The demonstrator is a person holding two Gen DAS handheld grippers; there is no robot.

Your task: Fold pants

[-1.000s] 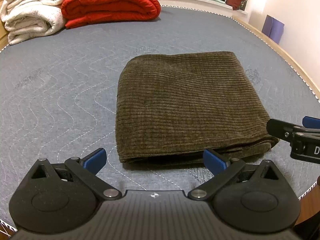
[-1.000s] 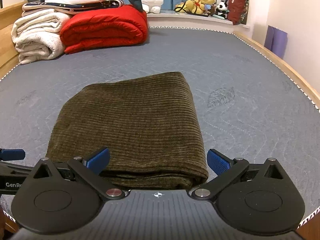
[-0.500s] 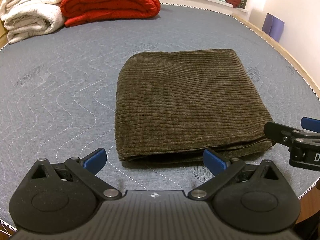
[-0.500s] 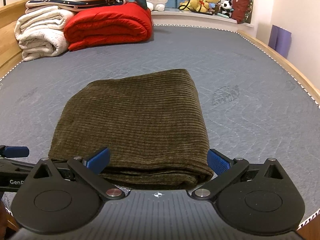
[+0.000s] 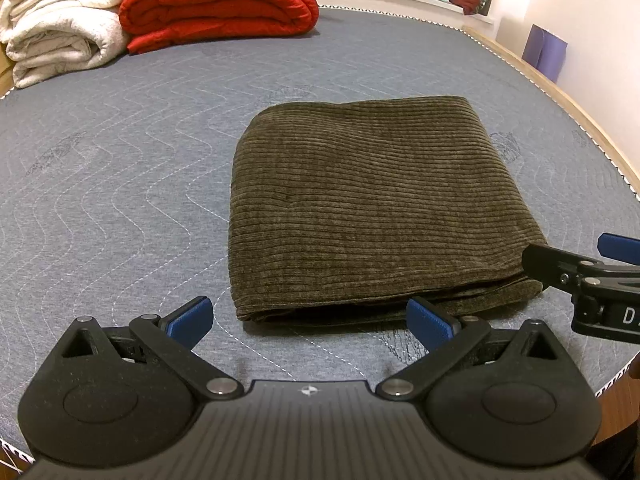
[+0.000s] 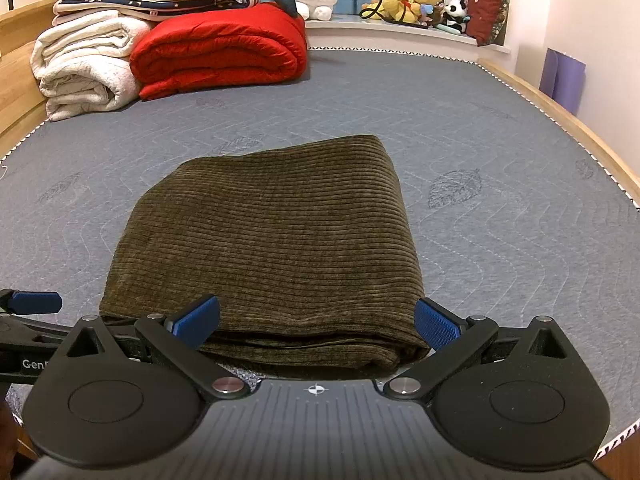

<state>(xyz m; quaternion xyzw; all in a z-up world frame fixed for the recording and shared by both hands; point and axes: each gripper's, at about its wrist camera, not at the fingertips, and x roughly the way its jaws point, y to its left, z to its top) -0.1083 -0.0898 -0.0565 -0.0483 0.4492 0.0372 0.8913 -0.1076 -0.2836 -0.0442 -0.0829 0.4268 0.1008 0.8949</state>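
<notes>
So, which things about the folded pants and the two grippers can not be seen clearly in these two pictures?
- Folded corduroy pants: waistband, legs and layer count hidden inside the fold, both views.
- Their near edge: partly covered by the right gripper in the right wrist view.
- Right gripper in the left wrist view: cut off by the right edge.
- Left gripper: cut off by the left edge in the right wrist view.
- Plush toys: too small to identify fully.
</notes>
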